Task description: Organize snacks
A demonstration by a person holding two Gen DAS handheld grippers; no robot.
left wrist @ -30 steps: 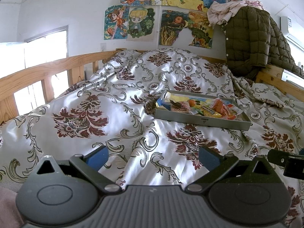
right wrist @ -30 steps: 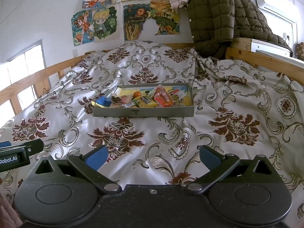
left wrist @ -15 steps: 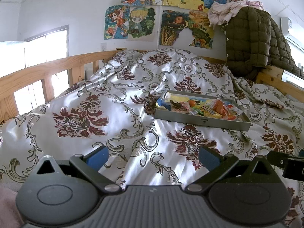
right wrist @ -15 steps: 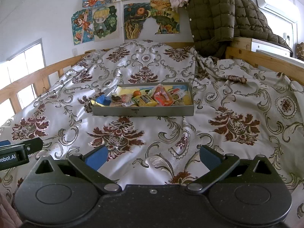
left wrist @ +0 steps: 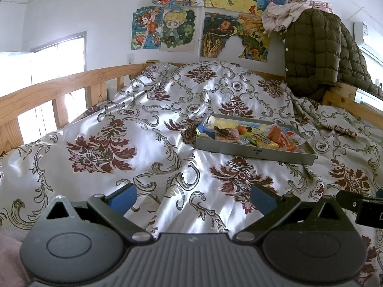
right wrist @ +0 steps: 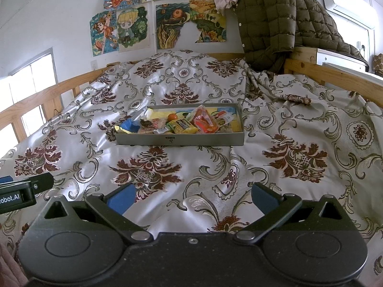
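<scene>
A shallow grey tray (right wrist: 179, 140) lies on the bed, filled with several snack packets: an orange-red packet (right wrist: 205, 119), a yellow packet (right wrist: 183, 126), a blue one (right wrist: 128, 125) at its left end. It also shows in the left wrist view (left wrist: 253, 151), ahead and to the right. My left gripper (left wrist: 192, 197) is open and empty, low over the bedspread, well short of the tray. My right gripper (right wrist: 191, 197) is open and empty, directly in front of the tray and some way back from it.
The bed has a shiny floral bedspread (right wrist: 153, 167) with folds, wooden rails on the left (left wrist: 47, 91) and right (right wrist: 335, 76). A green quilted jacket (right wrist: 275, 24) hangs at the back right. Drawings (left wrist: 210, 19) cover the wall.
Both views have crept slightly forward toward the tray. Both grippers stay open and empty.
</scene>
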